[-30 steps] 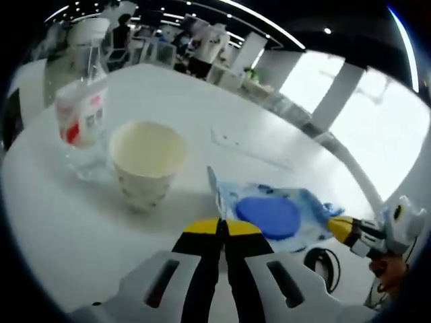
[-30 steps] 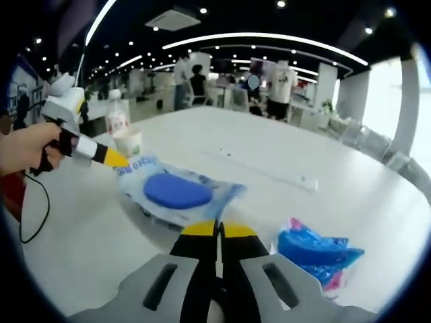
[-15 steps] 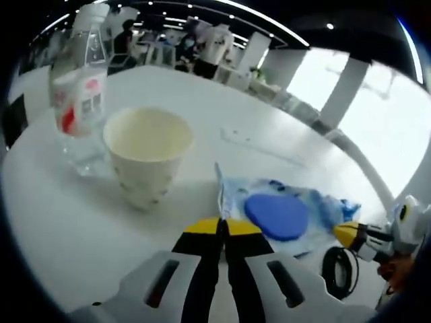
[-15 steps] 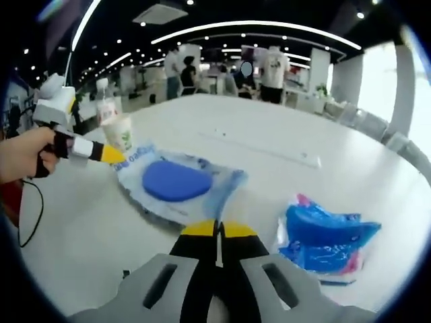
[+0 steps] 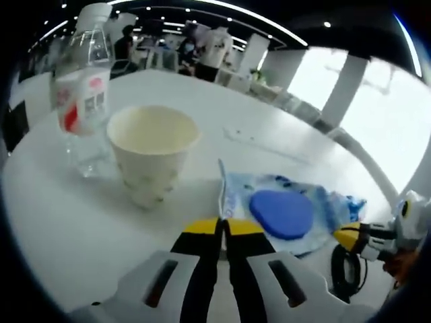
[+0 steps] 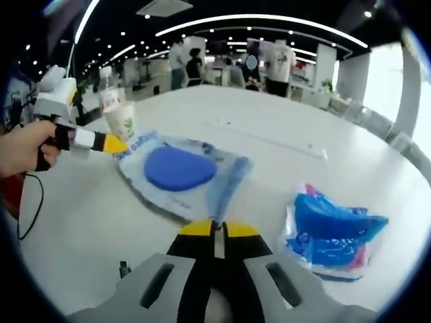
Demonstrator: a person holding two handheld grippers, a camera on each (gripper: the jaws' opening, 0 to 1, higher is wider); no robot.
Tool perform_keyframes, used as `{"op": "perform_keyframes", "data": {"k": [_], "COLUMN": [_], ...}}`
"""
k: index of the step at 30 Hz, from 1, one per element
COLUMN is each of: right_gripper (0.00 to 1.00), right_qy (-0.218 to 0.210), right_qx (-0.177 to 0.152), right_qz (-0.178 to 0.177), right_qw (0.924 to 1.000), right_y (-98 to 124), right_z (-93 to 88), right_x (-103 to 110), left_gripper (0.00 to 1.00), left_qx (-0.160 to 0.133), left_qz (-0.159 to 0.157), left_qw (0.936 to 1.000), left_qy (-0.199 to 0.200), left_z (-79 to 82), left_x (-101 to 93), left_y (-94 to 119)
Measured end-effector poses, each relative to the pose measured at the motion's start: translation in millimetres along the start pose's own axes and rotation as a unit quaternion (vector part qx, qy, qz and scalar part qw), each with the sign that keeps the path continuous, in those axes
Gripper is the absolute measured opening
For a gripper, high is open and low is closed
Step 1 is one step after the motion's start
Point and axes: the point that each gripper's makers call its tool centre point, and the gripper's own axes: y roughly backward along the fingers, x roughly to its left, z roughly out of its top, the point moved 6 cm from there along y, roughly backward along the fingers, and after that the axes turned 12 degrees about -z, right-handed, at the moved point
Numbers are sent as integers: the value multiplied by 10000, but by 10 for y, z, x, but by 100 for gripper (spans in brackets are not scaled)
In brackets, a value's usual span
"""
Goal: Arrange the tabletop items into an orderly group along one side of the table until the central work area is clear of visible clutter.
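A clear wet-wipe pack with a blue oval lid [image 5: 281,214] [image 6: 178,168] lies stretched across the white table [image 5: 60,229]. My left gripper [image 5: 223,226] [image 6: 116,144] is shut on the pack's corner, which stands up from the yellow tips. At the opposite edge, my right gripper [image 6: 214,229] [image 5: 342,233] is shut on the pack too. Just left of the pack stands a paper cup [image 5: 151,158] [image 6: 122,122], upright and empty. Beside it is a clear water bottle with a red and white label [image 5: 82,101] [image 6: 108,91]. A crumpled blue bag [image 6: 333,232] lies to the right of my right gripper.
A black cable [image 5: 343,272] [image 6: 30,208] hangs by the table edge near the person's hand [image 6: 23,148]. The far table surface [image 6: 283,121] is bare white. People and office desks [image 6: 269,67] fill the background.
Both grippers have kept hold of the wipe pack and carried it closer to the cup and bottle. The blue bag now sits nearer in the right gripper view.
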Motion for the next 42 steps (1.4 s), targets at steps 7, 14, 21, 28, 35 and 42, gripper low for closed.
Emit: {"op": "perform_keyframes", "data": {"k": [7, 14, 21, 28, 35, 42], "right_gripper": [16, 33, 51, 68, 80, 86], "right_qy": [-334, -499, -744, -792, -820, -883], "right_qx": [5, -129, -291, -497, -648, -652], "right_qz": [2, 70, 250, 436, 614, 586], "right_qw": [9994, 9986, 9965, 9947, 9926, 9922], "right_y": [27, 155, 381, 688, 1111, 1503], "right_z": [59, 169, 338, 512, 624, 566], "right_x": [-32, 7, 57, 132, 198, 216], "left_gripper": [10, 24, 36, 48, 57, 69], "left_qx": [-96, -244, -256, -300, -326, -369], "left_qz": [-1, -91, -273, -418, -641, -780], "left_qw": [9995, 9981, 9962, 9925, 9880, 9840], "left_qy": [-304, -558, -790, -1110, -1370, -1561], "left_z": [50, 176, 270, 397, 454, 380], "left_x": [-15, -70, -130, -234, -356, -457], "left_y": [76, 236, 518, 963, 1461, 1906]}}
